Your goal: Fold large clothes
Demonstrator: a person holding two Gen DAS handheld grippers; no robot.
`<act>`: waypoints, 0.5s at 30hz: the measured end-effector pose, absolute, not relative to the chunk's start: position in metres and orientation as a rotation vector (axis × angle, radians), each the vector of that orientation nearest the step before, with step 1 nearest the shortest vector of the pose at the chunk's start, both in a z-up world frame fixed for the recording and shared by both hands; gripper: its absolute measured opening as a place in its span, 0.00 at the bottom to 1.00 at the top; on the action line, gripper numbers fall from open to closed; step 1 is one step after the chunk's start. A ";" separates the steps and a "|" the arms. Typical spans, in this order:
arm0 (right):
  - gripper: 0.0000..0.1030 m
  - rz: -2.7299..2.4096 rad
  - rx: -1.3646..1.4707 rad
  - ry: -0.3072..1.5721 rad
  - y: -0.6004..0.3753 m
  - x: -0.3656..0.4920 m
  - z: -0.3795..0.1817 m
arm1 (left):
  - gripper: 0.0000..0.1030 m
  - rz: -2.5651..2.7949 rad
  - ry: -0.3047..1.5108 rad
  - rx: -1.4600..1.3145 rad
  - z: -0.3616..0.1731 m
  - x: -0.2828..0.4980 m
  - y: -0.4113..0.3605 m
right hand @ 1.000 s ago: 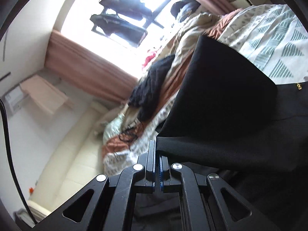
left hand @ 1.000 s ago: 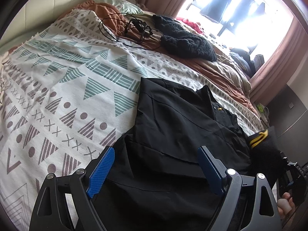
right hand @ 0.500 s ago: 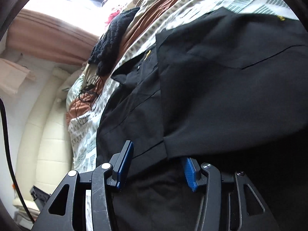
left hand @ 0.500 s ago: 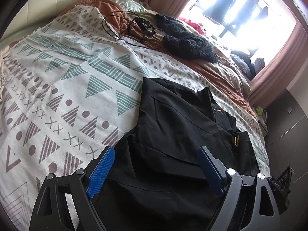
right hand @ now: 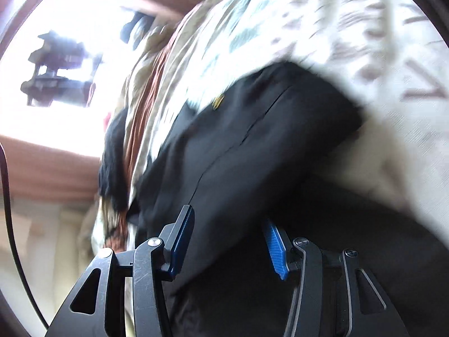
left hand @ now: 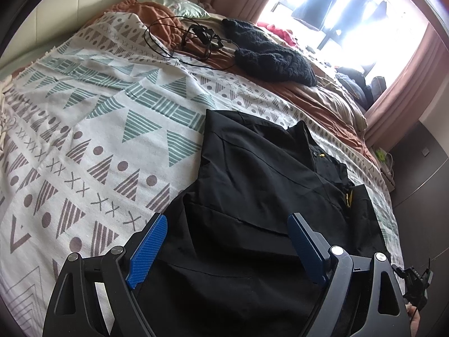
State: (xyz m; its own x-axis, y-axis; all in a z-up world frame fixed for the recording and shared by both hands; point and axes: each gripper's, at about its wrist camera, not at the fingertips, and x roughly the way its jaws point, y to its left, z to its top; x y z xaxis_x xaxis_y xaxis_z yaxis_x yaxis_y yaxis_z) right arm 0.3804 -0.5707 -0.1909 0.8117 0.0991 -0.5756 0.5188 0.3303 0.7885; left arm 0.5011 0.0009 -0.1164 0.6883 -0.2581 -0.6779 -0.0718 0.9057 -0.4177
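I see the black garment [left hand: 261, 196] lying on the bed [left hand: 84, 129], on its patterned white spread with teal and grey triangles. It is partly folded: one panel lies doubled over the body, leaving a straight seam line running across it and a clean upper edge. The cloth is plain, matte black, with a dark collar toward the window side and a small yellow mark [left hand: 348, 198] near that collar. A few soft creases run across the lower part.

My left gripper [left hand: 227, 248] hangs over the near hem of the garment, its blue-padded jaws spread wide with cloth beneath them but nothing pinched.

My right gripper [right hand: 230, 238] shows in a blurred view; its jaws have just been opening and now stand half apart, black cloth lying between them without the pads pressing on it.

Beyond the garment, toward the window, a black knitted piece [left hand: 269, 53] and a tangle of black cable [left hand: 193, 42] lie on a rust-coloured blanket [left hand: 322, 98].
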 end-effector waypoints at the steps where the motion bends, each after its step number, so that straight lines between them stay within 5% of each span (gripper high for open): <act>1: 0.48 -0.318 1.222 0.574 -0.580 0.374 -0.190 | 0.85 -0.108 0.808 -0.438 -0.116 0.501 0.001; 3: 0.48 -0.343 1.233 0.540 -0.594 0.366 -0.190 | 0.85 -0.106 0.799 -0.439 -0.115 0.500 0.001; 5: 0.37 -0.360 1.235 0.520 -0.602 0.361 -0.190 | 0.86 -0.103 0.790 -0.436 -0.114 0.500 0.002; 7: 0.13 -0.368 1.235 0.517 -0.604 0.360 -0.190 | 0.85 -0.096 0.792 -0.438 -0.115 0.500 0.004; 15: 0.05 -0.188 1.127 0.419 -0.571 0.374 -0.147 | 0.85 -0.092 0.788 -0.462 -0.113 0.499 0.011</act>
